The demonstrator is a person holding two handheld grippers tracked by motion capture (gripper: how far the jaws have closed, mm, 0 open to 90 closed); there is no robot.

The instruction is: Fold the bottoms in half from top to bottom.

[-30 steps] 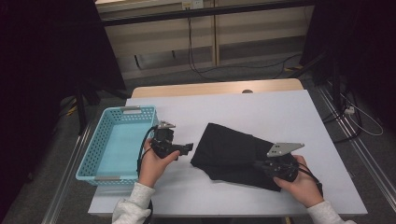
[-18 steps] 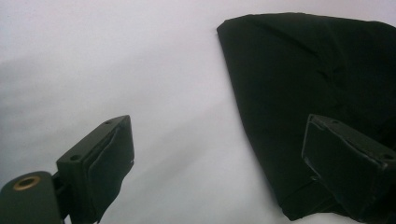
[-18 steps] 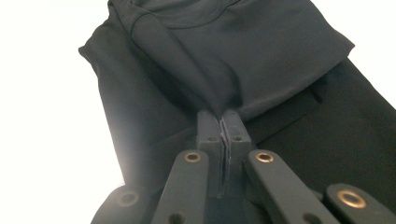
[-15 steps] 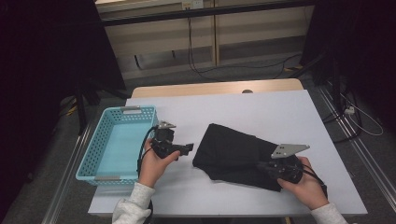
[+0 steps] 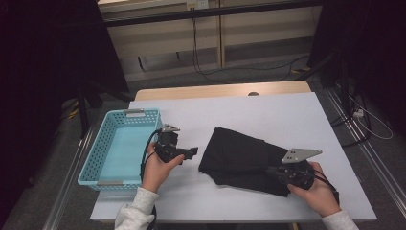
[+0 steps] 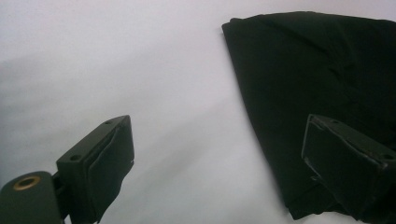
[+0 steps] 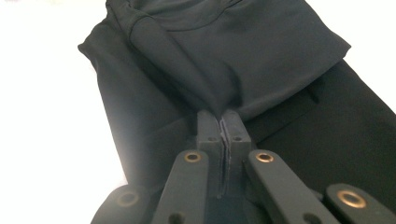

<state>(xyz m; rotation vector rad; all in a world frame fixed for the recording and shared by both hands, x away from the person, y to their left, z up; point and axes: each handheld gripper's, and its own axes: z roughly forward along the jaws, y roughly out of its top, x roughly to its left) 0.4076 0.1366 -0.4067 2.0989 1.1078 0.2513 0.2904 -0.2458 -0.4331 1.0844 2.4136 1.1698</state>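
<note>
My left gripper point(image 5: 191, 153) hangs with its jaws spread wide and empty just left of the black cloth point(image 5: 242, 155) lying mid-table, while my right gripper point(image 5: 273, 171) is clamped tight on a pinched fold at the cloth's right edge.

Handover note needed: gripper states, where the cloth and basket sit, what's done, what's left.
Right gripper: shut on a fold of the black garment, pinched at its near right edge.
Left gripper: open, holding nothing, its jaws at the garment's left edge.
Garment: lying partly folded on the white table, right of centre.
Blue basket: at the table's left edge, nothing in it.
Done: some folds are in, right grip secured.
Left, probably: take the left edge with the left gripper, finish folding, then likely move the garment into the basket.
</note>
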